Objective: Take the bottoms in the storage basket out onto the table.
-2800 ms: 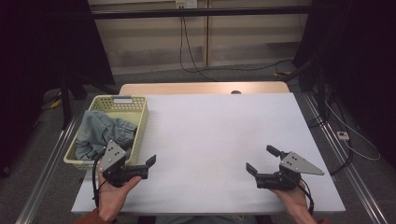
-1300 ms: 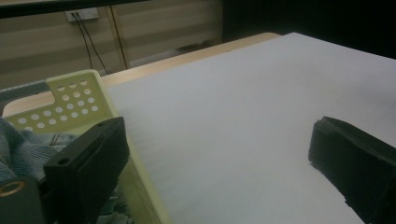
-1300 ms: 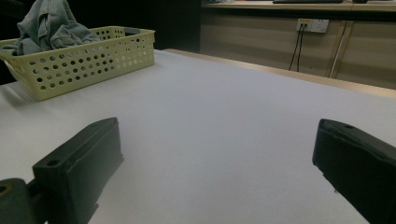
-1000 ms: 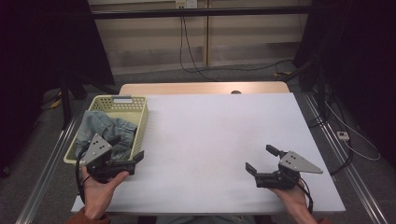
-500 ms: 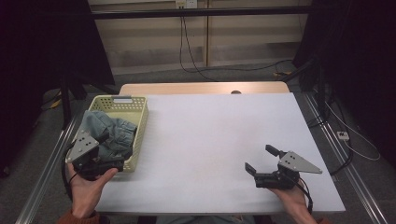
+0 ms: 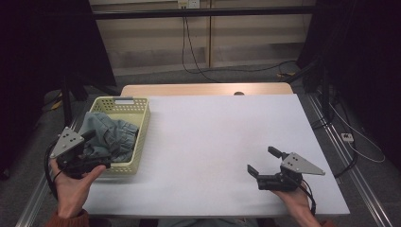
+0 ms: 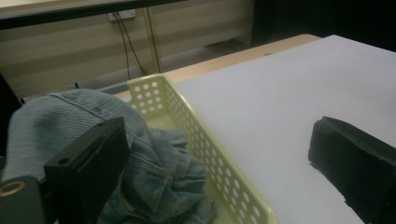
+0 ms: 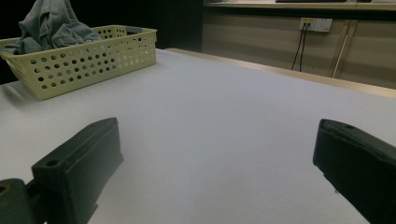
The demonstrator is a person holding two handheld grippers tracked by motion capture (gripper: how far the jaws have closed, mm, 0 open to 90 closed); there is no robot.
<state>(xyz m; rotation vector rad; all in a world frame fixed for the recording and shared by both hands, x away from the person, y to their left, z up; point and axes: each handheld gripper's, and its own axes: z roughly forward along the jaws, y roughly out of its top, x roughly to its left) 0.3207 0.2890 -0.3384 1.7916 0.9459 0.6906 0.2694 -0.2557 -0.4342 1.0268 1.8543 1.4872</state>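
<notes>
A pale yellow perforated basket point(image 6: 140, 124) stands at the table's left edge with a crumpled blue denim garment point(image 6: 108, 136) in it. My left gripper point(image 6: 96, 151) is open at the basket's near end. In the left gripper view one jaw hangs over the denim garment point(image 7: 154, 172) and the other over the white table, with the basket point(image 7: 205, 149) wall between them; my left gripper point(image 7: 219, 135) holds nothing. My right gripper point(image 6: 263, 161) rests open low over the table at the near right. In the right gripper view my right gripper point(image 8: 219, 130) has bare table between its jaws.
The white table point(image 6: 217, 127) stretches wide between the two grippers. A wooden strip point(image 6: 203, 90) runs along its far edge. From the right gripper view, the basket point(image 8: 84, 60) with the denim garment point(image 8: 51, 23) sits far off at the left. Cables lie on the floor behind.
My left gripper has moved left from the open table to the basket's near end, and now straddles its wall. The right gripper has stayed where it was.
</notes>
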